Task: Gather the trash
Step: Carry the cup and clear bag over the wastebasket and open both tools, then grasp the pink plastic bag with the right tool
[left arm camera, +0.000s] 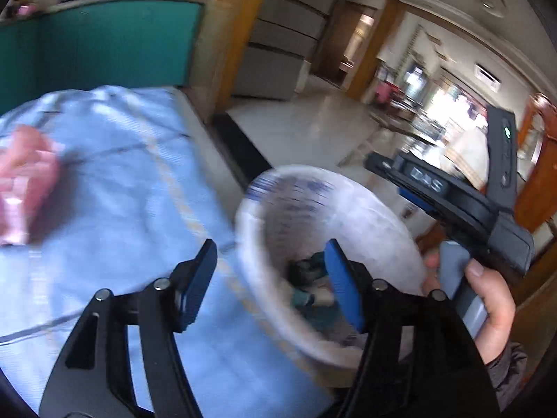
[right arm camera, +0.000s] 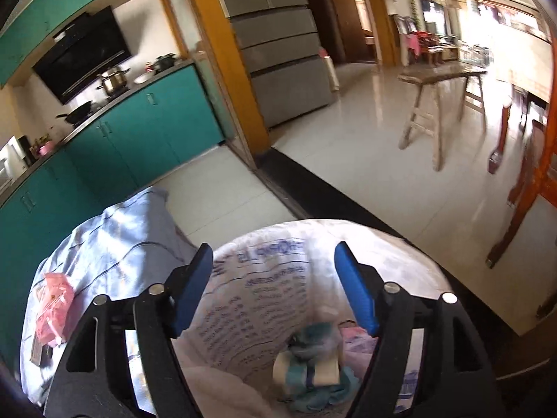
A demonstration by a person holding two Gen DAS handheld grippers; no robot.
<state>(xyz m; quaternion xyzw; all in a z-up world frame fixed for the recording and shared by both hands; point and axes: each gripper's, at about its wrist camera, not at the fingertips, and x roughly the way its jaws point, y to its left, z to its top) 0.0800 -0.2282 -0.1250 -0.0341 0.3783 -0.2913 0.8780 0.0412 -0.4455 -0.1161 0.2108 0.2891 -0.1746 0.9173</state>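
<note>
Clearly the trouble here lies with the white printed bag (right arm camera: 264,299), which stands open-mouthed at the edge of the bench (left arm camera: 115,188) under its pale blue cloth, with some teal-and-white wrappers (right arm camera: 313,365) already lying at its bottom. The left gripper (left arm camera: 269,285) hangs over the bag's near rim with its jaws apart and nothing between them, one blue pad inside the mouth and the other over the cloth. The right gripper (right arm camera: 275,289) looks straight down into the bag, jaws likewise apart and empty. Nothing seems to be pinning the rim, so the soft wall could sag or fold shut, and a careless nudge might tip the bag toward the tiled floor (right arm camera: 348,160) and spill what is collected. The pink packet (right arm camera: 54,308) lies on the cloth well apart from the bag; it looks thin and slippery, so a shallow pinch could lose it on the way across, or catch a fold of cloth and drag it along.
</note>
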